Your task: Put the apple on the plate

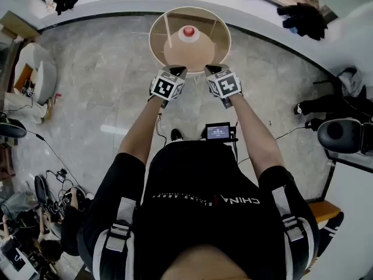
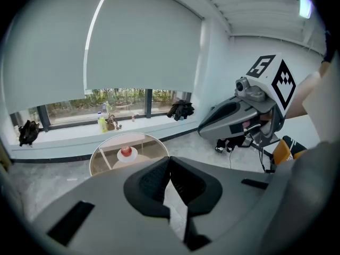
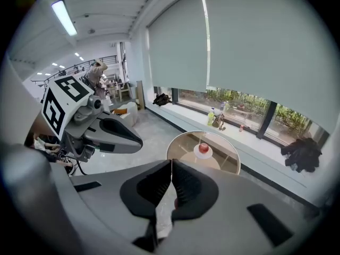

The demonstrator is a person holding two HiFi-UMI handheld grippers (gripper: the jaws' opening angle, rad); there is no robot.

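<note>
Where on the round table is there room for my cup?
The round table is bare all round the plate, with the most room on the near side, by the left tongs and right tongs, both shut. Only the plate's spot, with the apple on it, is taken.

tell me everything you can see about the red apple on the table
The small round red apple looks smooth, whole and glossy. It sits at the middle of a round white plate, which stands on a round light-brown table. It touches only the plate; nothing else on the table is near it. It is too small in every view to make out a stem or any marks.
</note>
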